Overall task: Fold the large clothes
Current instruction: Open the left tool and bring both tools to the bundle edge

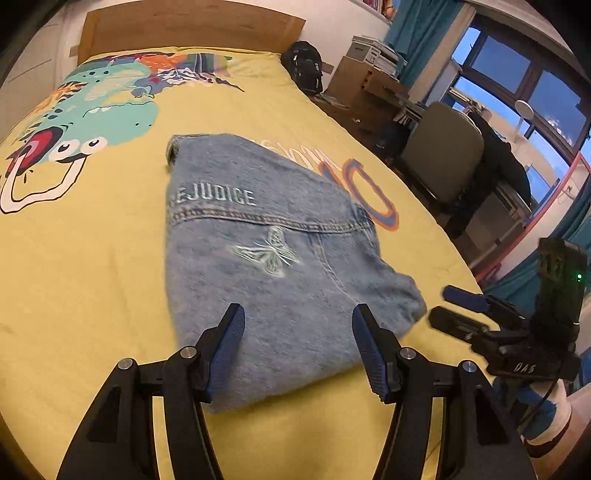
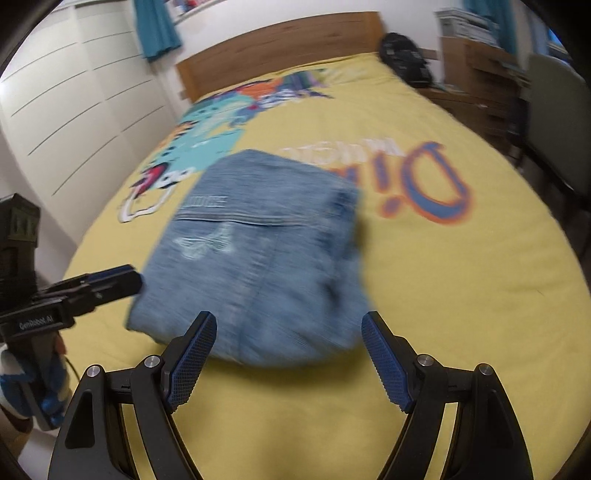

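Observation:
A folded light-blue denim garment (image 1: 273, 254) with a white butterfly and white lettering lies on the yellow bed cover (image 1: 92, 280). My left gripper (image 1: 297, 317) hovers over its near edge, open, nothing between the fingers. In the left wrist view the right gripper (image 1: 448, 308) hangs at the garment's right corner, apart from it. The right wrist view is blurred: the denim garment (image 2: 266, 258) lies ahead, and my right gripper (image 2: 288, 325) stands wide open above its near edge, holding nothing. There the left gripper (image 2: 122, 278) sits beside the garment's left edge.
The bed has a wooden headboard (image 1: 184, 26) and a cartoon print (image 1: 96, 110). A black backpack (image 1: 304, 66) rests at the bed's far right. A chair (image 1: 443, 158), desk and window stand on the right; white wardrobe doors (image 2: 74, 103) on the left.

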Tool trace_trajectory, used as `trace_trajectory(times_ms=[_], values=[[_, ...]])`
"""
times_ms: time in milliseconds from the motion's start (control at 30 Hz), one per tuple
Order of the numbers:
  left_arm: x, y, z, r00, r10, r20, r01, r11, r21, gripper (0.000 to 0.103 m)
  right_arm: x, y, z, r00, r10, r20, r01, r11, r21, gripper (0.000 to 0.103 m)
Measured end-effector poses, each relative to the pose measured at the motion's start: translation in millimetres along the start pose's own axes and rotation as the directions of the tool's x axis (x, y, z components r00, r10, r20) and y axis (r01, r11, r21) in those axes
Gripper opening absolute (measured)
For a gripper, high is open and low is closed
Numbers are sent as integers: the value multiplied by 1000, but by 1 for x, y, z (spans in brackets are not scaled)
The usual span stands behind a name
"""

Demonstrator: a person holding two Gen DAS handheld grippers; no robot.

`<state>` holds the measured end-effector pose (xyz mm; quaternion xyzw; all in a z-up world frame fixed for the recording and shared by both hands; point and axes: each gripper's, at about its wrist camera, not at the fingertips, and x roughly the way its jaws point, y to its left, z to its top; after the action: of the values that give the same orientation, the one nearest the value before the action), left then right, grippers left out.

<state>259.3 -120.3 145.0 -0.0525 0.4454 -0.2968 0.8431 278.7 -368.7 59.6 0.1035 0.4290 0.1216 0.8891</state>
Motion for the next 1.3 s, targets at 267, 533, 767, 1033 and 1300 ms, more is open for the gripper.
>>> trace_trajectory(times_ms=[267, 533, 767, 1033, 1300], values=[[22, 14, -7, 998, -11, -56, 11, 1000, -2, 55, 65, -3, 10, 997, 18, -78, -16, 999, 30, 82], [23, 11, -14, 998, -15, -56, 16, 999, 28, 55, 68, -13, -8, 994, 13, -106, -12, 1000, 18, 81], [18, 17, 12, 1000, -18, -14, 18, 1000, 24, 55, 57, 0, 26, 999, 19, -40, -20, 999, -28, 82], [41, 31, 15, 999, -3, -32, 3, 1000, 15, 55, 104, -11, 34, 994, 28, -108, -30, 999, -12, 82], [38, 32, 9, 999, -12, -38, 13, 1000, 7, 55, 96, -19, 21, 992, 25, -126, -29, 999, -28, 82]])
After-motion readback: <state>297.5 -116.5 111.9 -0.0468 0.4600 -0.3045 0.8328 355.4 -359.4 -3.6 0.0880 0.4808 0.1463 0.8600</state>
